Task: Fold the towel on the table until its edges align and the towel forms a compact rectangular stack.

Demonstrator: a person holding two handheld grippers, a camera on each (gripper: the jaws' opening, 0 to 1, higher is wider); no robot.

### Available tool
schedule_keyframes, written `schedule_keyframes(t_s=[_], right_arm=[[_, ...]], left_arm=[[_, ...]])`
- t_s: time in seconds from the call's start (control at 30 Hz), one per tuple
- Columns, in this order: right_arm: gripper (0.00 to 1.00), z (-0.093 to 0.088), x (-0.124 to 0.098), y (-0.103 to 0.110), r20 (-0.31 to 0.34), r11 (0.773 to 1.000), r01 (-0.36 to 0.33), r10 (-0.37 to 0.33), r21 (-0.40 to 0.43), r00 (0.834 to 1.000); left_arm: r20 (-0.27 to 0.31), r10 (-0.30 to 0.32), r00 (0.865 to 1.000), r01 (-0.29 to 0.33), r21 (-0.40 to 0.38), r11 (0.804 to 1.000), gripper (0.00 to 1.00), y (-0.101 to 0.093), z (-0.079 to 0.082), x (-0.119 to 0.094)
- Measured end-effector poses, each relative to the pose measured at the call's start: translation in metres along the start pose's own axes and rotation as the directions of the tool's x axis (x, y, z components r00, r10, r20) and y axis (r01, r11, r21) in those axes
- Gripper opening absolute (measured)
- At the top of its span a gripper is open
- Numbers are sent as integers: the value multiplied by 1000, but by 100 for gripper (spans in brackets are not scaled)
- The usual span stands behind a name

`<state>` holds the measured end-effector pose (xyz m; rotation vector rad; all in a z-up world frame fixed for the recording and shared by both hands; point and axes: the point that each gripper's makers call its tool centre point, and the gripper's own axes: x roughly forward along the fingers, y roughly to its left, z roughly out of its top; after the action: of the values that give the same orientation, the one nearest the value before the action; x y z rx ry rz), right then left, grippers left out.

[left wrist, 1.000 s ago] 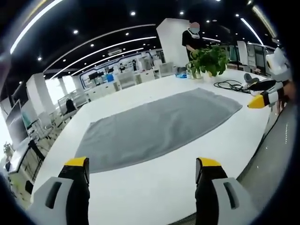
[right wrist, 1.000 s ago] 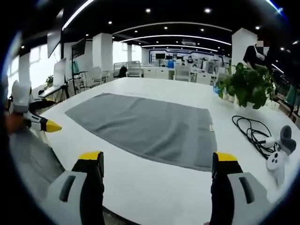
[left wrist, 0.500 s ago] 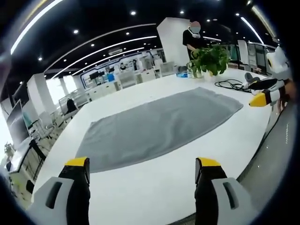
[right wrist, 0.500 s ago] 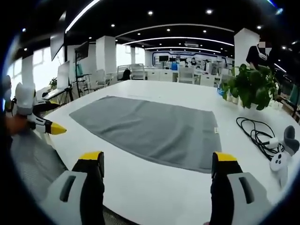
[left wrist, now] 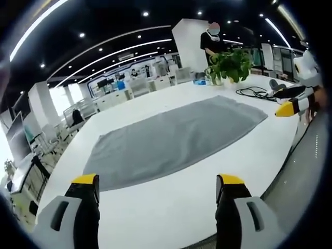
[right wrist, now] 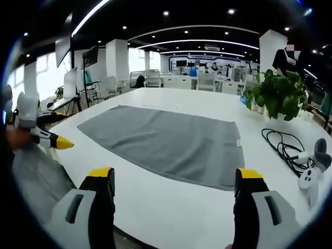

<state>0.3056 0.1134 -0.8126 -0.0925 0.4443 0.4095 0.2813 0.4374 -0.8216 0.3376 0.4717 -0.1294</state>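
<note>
A grey towel (left wrist: 174,136) lies spread flat on the white table (left wrist: 171,202); in the right gripper view the towel (right wrist: 166,143) has a small tag at its right edge. My left gripper (left wrist: 157,193) is open above the table's near edge, short of the towel. My right gripper (right wrist: 174,185) is also open, hovering before the towel's near edge. The right gripper's yellow tip (left wrist: 286,108) shows at the right of the left gripper view. The left gripper's yellow tip (right wrist: 61,142) shows at the left of the right gripper view.
A potted green plant (right wrist: 276,96) stands at the far right of the table. A black cable (right wrist: 282,146) and a white controller (right wrist: 310,176) lie right of the towel. A person (left wrist: 212,42) stands behind the plant. Office desks and chairs fill the background.
Both views have shifted only slightly; the towel still lies flat and both grippers stay open.
</note>
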Motion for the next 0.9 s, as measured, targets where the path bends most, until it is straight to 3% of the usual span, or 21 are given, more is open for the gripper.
schedule_keyframes(t_s=[0.17,0.47,0.63,0.9], right_arm=[[97,14,-6,-15,13,1000,0,0,-17,1000],[95,35,-14,-47,22,999,-25,26,-40,999],[93,49,-18,-57,36,996,-52,54,-71,998],[92,73,-27,-76,56,990,-72,79,-118,995]], left_arm=[[-17,-22,1000,23,27,999,96,-1,9,-1],[-4,-145,989,145,75,987,91,-34,46,3],[27,-238,971,234,114,966,90,-55,76,5],[66,-339,939,328,132,935,89,-83,114,6]])
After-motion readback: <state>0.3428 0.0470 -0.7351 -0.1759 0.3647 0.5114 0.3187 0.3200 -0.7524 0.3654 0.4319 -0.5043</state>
